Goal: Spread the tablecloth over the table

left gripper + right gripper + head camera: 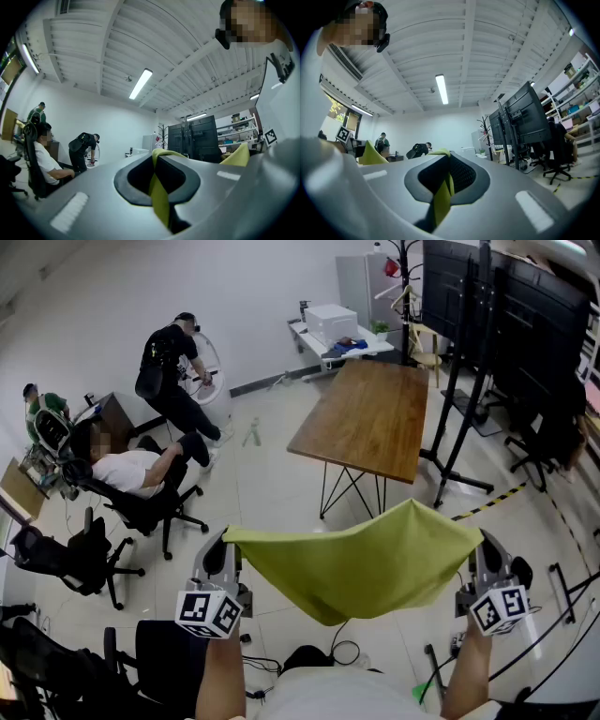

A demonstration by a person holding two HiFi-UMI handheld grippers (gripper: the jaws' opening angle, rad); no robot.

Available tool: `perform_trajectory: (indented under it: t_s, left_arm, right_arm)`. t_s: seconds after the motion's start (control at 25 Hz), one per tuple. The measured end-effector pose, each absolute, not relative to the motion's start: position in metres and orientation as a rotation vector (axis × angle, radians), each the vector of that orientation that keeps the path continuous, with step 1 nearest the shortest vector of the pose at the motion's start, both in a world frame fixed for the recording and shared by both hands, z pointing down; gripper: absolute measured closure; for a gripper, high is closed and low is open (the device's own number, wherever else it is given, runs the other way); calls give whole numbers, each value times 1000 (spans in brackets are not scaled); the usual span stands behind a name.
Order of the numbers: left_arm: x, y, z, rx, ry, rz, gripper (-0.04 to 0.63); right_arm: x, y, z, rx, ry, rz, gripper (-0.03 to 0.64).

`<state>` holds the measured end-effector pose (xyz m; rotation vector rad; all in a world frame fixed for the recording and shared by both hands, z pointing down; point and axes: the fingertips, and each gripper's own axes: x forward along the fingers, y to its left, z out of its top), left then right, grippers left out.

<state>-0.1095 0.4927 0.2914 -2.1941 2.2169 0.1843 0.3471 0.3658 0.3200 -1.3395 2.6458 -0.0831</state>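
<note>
A yellow-green tablecloth (361, 563) hangs stretched between my two grippers in the head view, sagging in the middle. My left gripper (228, 538) is shut on its left corner, and the cloth (159, 187) shows pinched between the jaws in the left gripper view. My right gripper (480, 538) is shut on the right corner, with the cloth (443, 192) squeezed between its jaws in the right gripper view. Both grippers point roughly level. The bare wooden table (370, 418) stands ahead, beyond the cloth, apart from it.
Black monitor stands (469, 352) rise right of the table. A seated person (131, 474) and office chairs (80, 554) are at the left, a standing person (173, 367) farther back. A white desk with a printer (333, 329) lines the far wall. Cables lie on the floor near my feet.
</note>
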Motion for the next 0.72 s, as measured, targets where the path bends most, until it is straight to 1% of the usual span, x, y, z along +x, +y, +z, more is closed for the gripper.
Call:
perform_trajectory:
  t_s: [0.2,0.4,0.72]
  left_arm:
    - [-124,482,292,-2157,2252,209,588]
    - [-137,444,295,-2183,2223,230,588]
    - [-212,336,300,-2215,2149,255,588]
  right_arm:
    - [347,346,327,-1340,2648,-104,609]
    - [335,316,332,-1365,2638,-110,609]
    - [285,230,326,-1473,2551,-100,609]
